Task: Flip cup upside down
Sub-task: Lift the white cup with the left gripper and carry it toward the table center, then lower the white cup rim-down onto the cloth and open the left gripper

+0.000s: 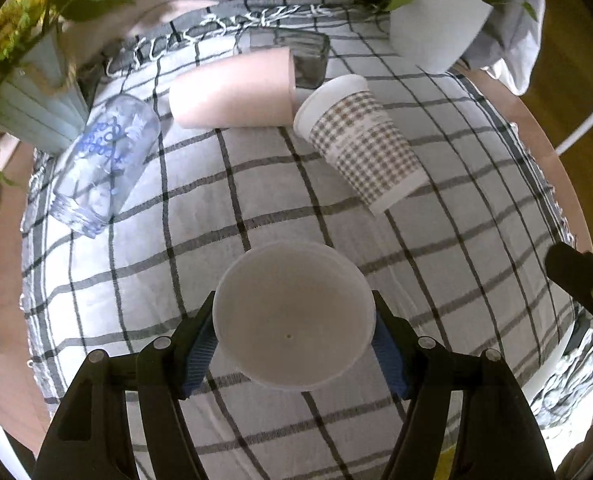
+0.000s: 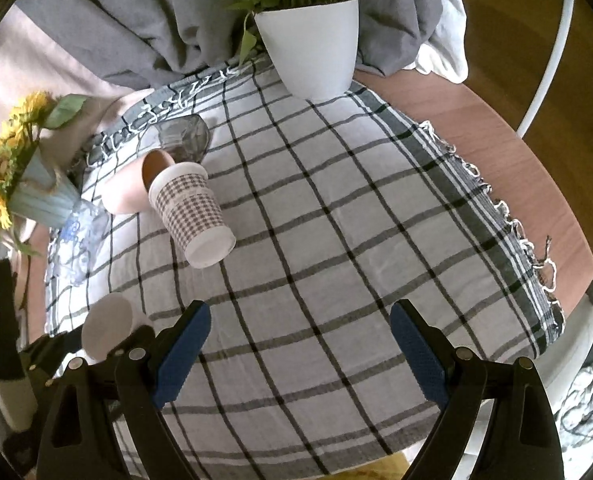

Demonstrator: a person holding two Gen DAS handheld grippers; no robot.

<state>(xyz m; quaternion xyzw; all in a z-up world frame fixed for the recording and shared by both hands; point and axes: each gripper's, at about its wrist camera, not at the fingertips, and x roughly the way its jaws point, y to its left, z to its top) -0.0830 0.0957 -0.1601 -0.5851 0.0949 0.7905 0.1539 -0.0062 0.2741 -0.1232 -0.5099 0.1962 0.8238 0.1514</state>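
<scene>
My left gripper (image 1: 294, 344) is shut on a white plastic cup (image 1: 292, 316), its blue pads on both sides of the cup. The cup's flat end faces the camera; I cannot tell whether it touches the checked cloth (image 1: 336, 420). The same white cup (image 2: 106, 326) shows at the lower left of the right wrist view, held in the left gripper. My right gripper (image 2: 300, 344) is open and empty above the checked cloth (image 2: 336, 240).
A checked paper cup (image 1: 360, 140) (image 2: 192, 216), a pink cup (image 1: 232, 92) (image 2: 128, 188), a clear printed glass (image 1: 104, 164) and a grey glass (image 1: 308, 60) (image 2: 184, 138) lie at the back. A sunflower vase (image 1: 32, 108) stands left, a white plant pot (image 2: 312, 52) right.
</scene>
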